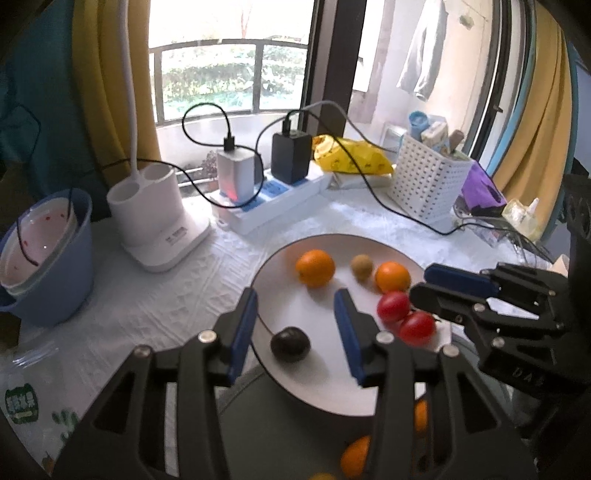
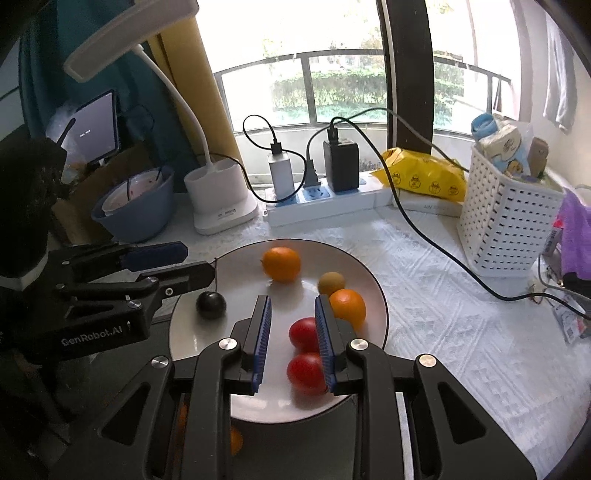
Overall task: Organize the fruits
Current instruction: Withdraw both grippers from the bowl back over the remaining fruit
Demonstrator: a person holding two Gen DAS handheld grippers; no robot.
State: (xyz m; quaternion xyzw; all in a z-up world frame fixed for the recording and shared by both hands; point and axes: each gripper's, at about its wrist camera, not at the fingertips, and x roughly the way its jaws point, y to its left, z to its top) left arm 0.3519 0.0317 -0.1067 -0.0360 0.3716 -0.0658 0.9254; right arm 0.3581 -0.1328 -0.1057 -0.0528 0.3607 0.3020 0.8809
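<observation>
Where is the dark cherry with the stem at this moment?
The dark cherry lies on the white plate, at its near left part, apart from the other fruits. In the left wrist view it sits between the open fingers of the left gripper.

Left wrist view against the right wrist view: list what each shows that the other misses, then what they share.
Only the left wrist view shows the green-labelled packet at the near left edge. Only the right wrist view shows the tablet and the lamp head. Both show the plate carrying two oranges, two red tomatoes, a small tan fruit and the dark fruit, plus the white basket, the blue bowl, and both grippers open over the plate.
</observation>
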